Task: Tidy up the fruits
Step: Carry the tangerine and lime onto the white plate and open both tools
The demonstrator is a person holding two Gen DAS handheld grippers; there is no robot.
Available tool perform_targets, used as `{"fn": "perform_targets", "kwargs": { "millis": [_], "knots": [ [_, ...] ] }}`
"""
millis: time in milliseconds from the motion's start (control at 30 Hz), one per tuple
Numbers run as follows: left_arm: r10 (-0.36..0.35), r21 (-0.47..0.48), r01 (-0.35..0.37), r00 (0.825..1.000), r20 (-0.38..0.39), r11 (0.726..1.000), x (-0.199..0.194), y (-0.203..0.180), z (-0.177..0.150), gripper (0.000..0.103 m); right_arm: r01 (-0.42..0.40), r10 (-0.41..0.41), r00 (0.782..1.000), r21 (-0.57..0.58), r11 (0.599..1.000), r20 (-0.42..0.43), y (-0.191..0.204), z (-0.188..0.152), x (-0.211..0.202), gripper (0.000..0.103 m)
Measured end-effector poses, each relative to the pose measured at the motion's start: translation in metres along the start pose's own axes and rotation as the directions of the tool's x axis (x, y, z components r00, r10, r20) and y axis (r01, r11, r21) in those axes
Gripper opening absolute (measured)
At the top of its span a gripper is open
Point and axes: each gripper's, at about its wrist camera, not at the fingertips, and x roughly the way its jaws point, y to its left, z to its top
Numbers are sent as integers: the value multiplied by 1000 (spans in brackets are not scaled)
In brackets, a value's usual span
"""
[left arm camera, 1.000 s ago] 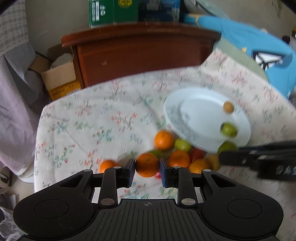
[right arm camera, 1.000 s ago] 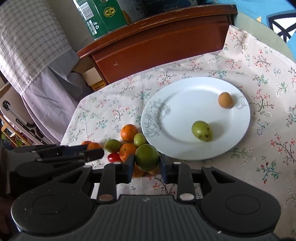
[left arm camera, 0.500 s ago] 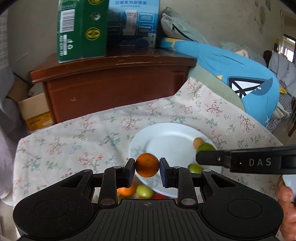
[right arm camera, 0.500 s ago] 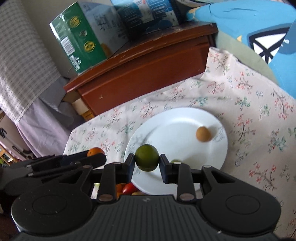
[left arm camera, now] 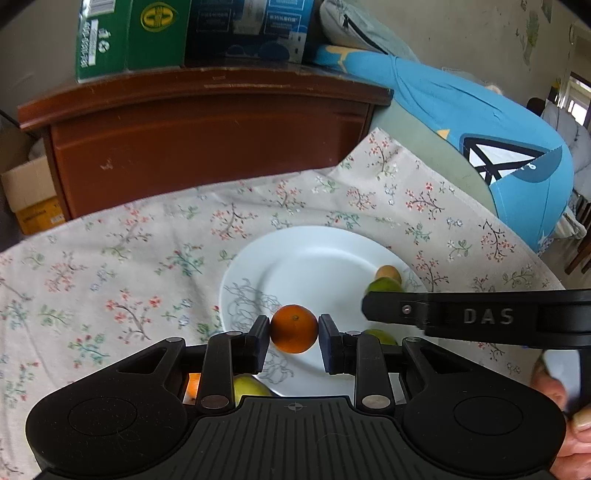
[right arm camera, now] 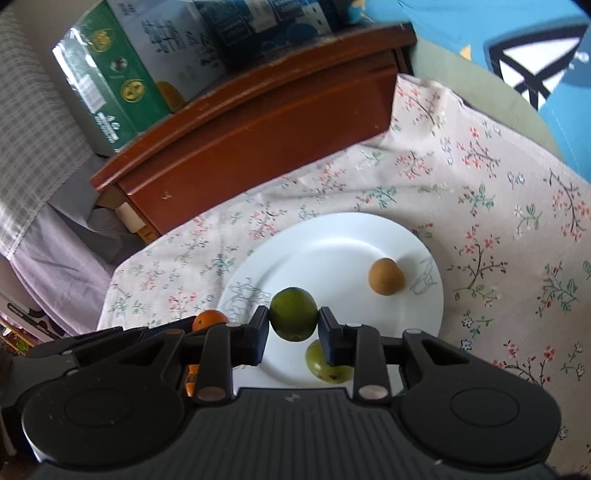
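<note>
We look across a table under a floral cloth (left arm camera: 110, 266), with a brown wooden cabinet (left arm camera: 207, 136) behind it.

Nearest to us, the left gripper (left arm camera: 294, 334) is clamped on an orange (left arm camera: 294, 333), both pads pressed to its sides, and it hangs above the near part of the white plate (left arm camera: 306, 266). Under its frame we glimpse a pale green fruit (left arm camera: 247, 386) and a sliver of another orange one, both on the cloth beside the plate's near rim. The right gripper (right arm camera: 293, 325) grips a dark green fruit (right arm camera: 293, 314) the same way, also over the plate's near part. In the left view that gripper crosses from the right as a black bar, with a hand (left arm camera: 569, 417) at the edge.

The plate sits on the cloth and holds two loose fruits. A green one (right arm camera: 327, 365) lies near the front rim, partly hidden by the right gripper's finger. A small brown one (right arm camera: 385, 276) rests farther back toward the right, well apart from it. The rest of the plate is bare white with a grey line drawing at its left side.

Beyond the plate the cloth runs to the cabinet. On the cabinet stand a green box (right arm camera: 110, 81) and a blue box (left arm camera: 251, 29), side by side. A blue cushion (left arm camera: 498, 147) lies to the right.
</note>
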Motion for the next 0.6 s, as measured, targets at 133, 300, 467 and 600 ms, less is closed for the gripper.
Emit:
{"fn": "perform_targets", "kwargs": {
  "millis": [133, 300, 467, 600],
  "knots": [
    [-1, -2, 1, 1000, -19, 1000, 10, -2, -1, 26, 7, -6, 1000, 27, 1000, -19, -7, 1, 9, 29],
    [-3, -9, 3, 999, -39, 1000, 19, -2, -3, 26, 13, -12, 1000, 46, 999, -24, -12, 2, 15, 29],
    [-2, -16, 2, 1000, -31, 1000, 16, -3, -2, 29, 21, -19, 1000, 77, 997, -15, -17, 2, 16, 32],
    [20, -20, -19, 1000, 12, 1000, 3, -2, 5, 55, 5, -6, 1000, 98, 995, 9, -19, 6, 10, 33]
  ]
}}
